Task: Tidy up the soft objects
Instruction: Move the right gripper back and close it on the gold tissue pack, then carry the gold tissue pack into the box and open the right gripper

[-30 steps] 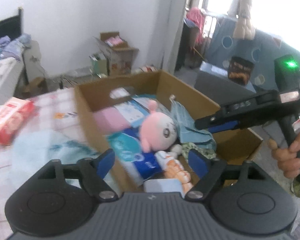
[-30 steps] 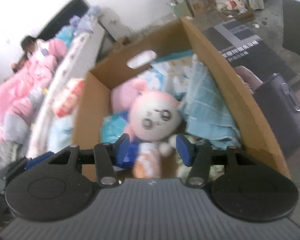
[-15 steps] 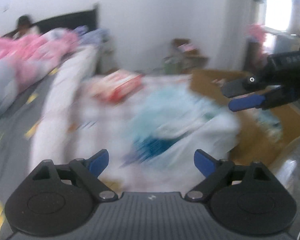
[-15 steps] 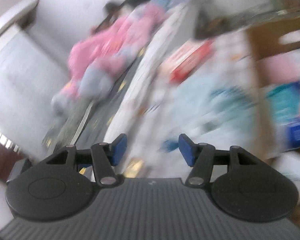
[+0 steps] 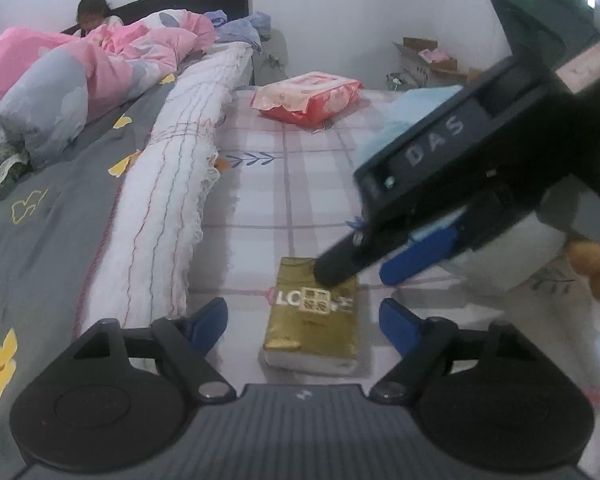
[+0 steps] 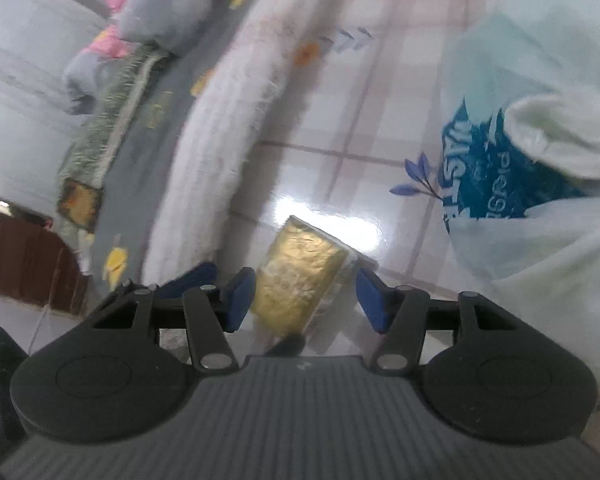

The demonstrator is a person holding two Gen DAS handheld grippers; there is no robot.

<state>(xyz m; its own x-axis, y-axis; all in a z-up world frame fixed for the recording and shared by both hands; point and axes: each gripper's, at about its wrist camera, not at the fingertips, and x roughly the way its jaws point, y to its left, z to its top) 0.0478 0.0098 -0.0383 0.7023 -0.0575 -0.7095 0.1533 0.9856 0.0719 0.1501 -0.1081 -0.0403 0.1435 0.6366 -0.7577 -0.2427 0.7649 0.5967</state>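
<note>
A gold tissue pack [image 5: 314,316] lies on the checked plastic sheet [image 5: 300,168] on the bed. My left gripper [image 5: 304,320] is open, with the pack lying between its blue fingertips. My right gripper [image 6: 306,294] is open and straddles the same pack [image 6: 300,280] from above; in the left wrist view its fingers [image 5: 414,256] hang over the pack's far end. A red and pink tissue package [image 5: 308,96] lies further back on the sheet.
A white plastic bag with blue print [image 6: 520,184] and pale blue cloth sits right of the pack. A rolled white blanket [image 5: 172,184] runs along the left. A pink quilt [image 5: 92,64] and a person [image 5: 90,10] lie at the bed's head. Cardboard boxes [image 5: 428,60] stand by the far wall.
Both grippers swung away from the cardboard box of soft toys to the bed. They now close in on the gold tissue pack, both still open.
</note>
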